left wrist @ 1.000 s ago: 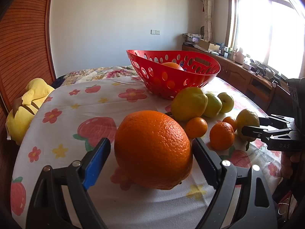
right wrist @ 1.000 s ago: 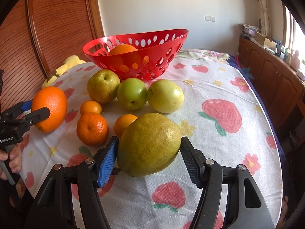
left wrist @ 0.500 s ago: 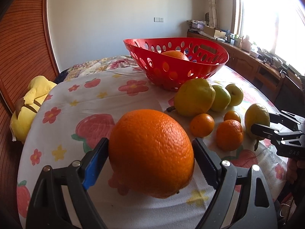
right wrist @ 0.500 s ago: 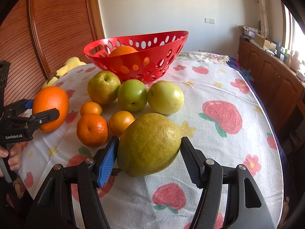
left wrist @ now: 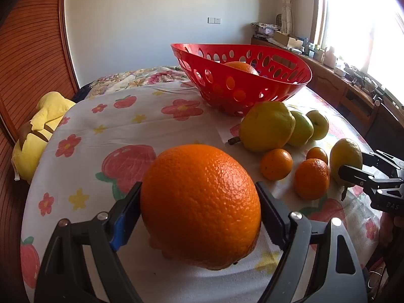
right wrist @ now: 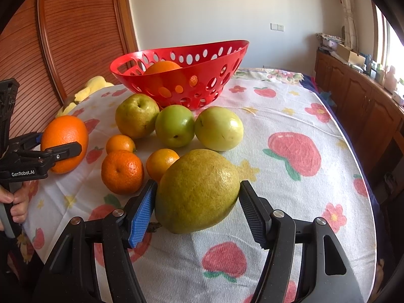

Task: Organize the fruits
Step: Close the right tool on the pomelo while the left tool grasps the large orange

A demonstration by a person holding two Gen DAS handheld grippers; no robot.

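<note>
A table covered by a white cloth [right wrist: 285, 126] printed with strawberries and flowers carries the fruit. Ahead of the right gripper [right wrist: 197, 210], a red perforated basket [right wrist: 202, 80] stands at the far side. In front of it lie a yellow-green pear [right wrist: 136, 118], a green apple [right wrist: 174, 125] and a pale apple [right wrist: 219, 128], in a row and touching. Nearer, to the gripper's left, lie three small tangerines [right wrist: 122, 171]. A large yellow-green fruit [right wrist: 197, 192] sits between the gripper's fingers.
</note>
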